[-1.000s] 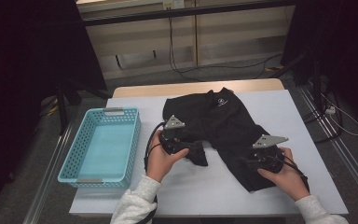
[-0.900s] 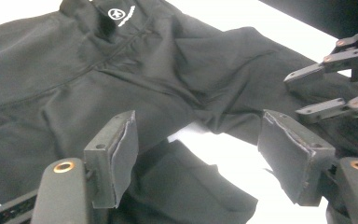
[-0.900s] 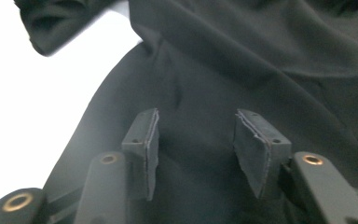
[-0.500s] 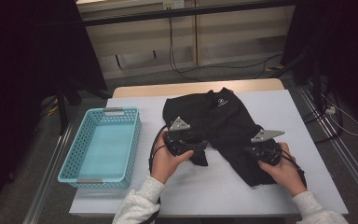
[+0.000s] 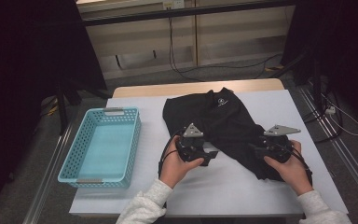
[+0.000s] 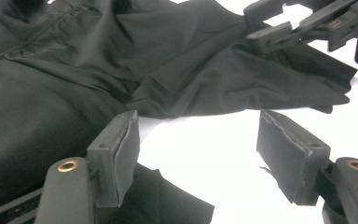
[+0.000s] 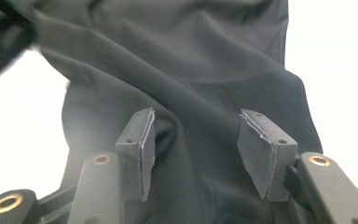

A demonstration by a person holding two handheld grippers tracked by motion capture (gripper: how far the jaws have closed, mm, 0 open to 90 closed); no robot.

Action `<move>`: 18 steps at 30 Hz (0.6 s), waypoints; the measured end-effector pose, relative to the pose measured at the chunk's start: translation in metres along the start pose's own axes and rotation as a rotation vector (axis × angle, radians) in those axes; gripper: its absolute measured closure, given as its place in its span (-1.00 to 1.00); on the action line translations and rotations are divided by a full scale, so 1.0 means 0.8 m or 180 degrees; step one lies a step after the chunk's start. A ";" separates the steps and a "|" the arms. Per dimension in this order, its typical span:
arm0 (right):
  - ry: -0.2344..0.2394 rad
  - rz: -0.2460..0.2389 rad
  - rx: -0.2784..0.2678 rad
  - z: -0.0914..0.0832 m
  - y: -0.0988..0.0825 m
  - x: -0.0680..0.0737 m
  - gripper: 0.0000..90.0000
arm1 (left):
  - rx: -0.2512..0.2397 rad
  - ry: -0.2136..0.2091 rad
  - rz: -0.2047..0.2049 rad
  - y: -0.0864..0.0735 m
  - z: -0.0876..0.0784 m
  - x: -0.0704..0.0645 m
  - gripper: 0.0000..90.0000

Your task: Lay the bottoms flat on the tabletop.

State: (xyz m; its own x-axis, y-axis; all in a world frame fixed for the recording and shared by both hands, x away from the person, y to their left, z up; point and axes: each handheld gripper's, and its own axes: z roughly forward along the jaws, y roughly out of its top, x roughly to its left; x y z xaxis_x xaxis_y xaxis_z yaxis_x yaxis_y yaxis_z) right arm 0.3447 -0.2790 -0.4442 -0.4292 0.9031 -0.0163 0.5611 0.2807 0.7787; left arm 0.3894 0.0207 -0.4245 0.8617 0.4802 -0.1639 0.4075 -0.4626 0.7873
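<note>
A: From the high view, the black garment (image 5: 228,126) is lying rumpled across the white table (image 5: 214,191), with the left gripper (image 5: 204,153) sitting at its near-left edge and the right gripper (image 5: 265,150) over its near-right leg. The blue basket (image 5: 103,144) is waiting well off to the left gripper's outer side.

B: Are the jaws doing anything?

A: Switching to the left gripper view — the left gripper (image 6: 198,149) is standing spread, bare table between its pads, cloth under the left pad and just ahead. It has just been opening a little, nothing pinched.

B: And the other one?

A: The right gripper view is showing the right gripper (image 7: 196,149) spread over the fabric — its jaws have just been opening, with the cloth lying below and between them, not pressed.

B: What could be going wrong here?

A: I'd judge the left one is risking closing on air, since the hem is sitting beside its gap. And the right, biting only a shallow wrinkle, could be letting the thin cloth slip out on the lift.
</note>
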 end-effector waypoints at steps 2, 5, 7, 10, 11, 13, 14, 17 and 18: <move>0.0035 -0.0026 -0.0072 -0.009 0.001 0.005 0.03 | -0.0005 0.0018 -0.0021 0.000 0.000 0.001 -0.37; 0.0135 -0.0095 -0.0119 -0.020 0.000 0.019 0.17 | 0.0009 0.0039 -0.0023 0.001 0.001 0.004 -0.40; 0.0313 -0.0217 -0.0084 -0.021 -0.002 0.035 0.28 | 0.0002 0.0047 -0.0039 0.001 0.001 0.004 -0.40; 0.0471 -0.0433 0.0125 -0.012 -0.006 0.061 0.36 | 0.0006 0.0052 -0.0024 0.003 0.000 0.004 -0.40; 0.0493 -0.0485 0.0198 -0.007 -0.009 0.066 0.36 | 0.0009 0.0054 -0.0020 0.003 0.000 0.004 -0.40; 0.0431 -0.0619 0.0337 0.004 -0.012 0.071 0.36 | -0.0010 0.0049 -0.0028 0.003 -0.001 0.004 -0.40; 0.0459 -0.0634 0.0334 0.008 -0.014 0.071 0.44 | -0.0003 0.0046 -0.0031 0.004 -0.001 0.004 -0.40; 0.0468 -0.0591 0.0325 0.011 -0.012 0.070 0.79 | 0.0004 0.0074 -0.0051 0.002 -0.002 0.007 -0.41; 0.0479 -0.0571 0.0331 0.012 -0.011 0.069 0.90 | 0.0012 0.0071 -0.0057 0.002 -0.002 0.008 -0.41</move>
State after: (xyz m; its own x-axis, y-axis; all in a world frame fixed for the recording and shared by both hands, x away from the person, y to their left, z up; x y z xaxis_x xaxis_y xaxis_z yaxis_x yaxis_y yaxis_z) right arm 0.3229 -0.2288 -0.4579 -0.6246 0.7794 -0.0487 0.5329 0.4709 0.7030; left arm 0.3949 0.0240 -0.4235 0.8473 0.5050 -0.1646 0.4240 -0.4565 0.7822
